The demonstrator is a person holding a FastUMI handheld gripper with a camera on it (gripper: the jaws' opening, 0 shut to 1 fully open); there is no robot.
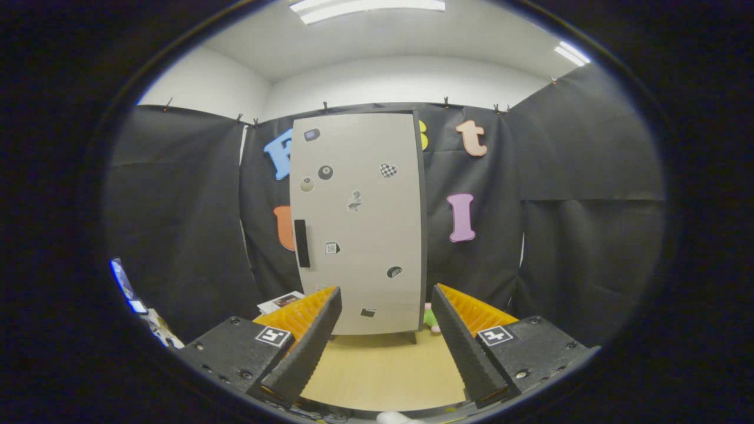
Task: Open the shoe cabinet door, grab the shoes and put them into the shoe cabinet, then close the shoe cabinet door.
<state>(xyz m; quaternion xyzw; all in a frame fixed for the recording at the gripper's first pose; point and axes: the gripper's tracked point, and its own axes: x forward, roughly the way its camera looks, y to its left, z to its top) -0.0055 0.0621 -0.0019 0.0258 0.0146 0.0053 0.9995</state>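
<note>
The shoe cabinet (359, 224) stands upright beyond my fingers, a tall pale grey box with its door shut. Small stickers dot the door, and a dark vertical handle (301, 243) sits on its left side. The gripper (386, 306) is open, with nothing between its fingers, and it points at the lower part of the door from some distance back. Part of a small green and pink thing (431, 318) peeks out at the cabinet's lower right corner, just ahead of the right finger; I cannot tell what it is.
A light wooden floor (383, 365) runs from the fingers to the cabinet's foot. Black cloth walls close the booth on all sides. Some papers (281, 301) lie at the cabinet's lower left, and small items (154, 324) sit low at the far left.
</note>
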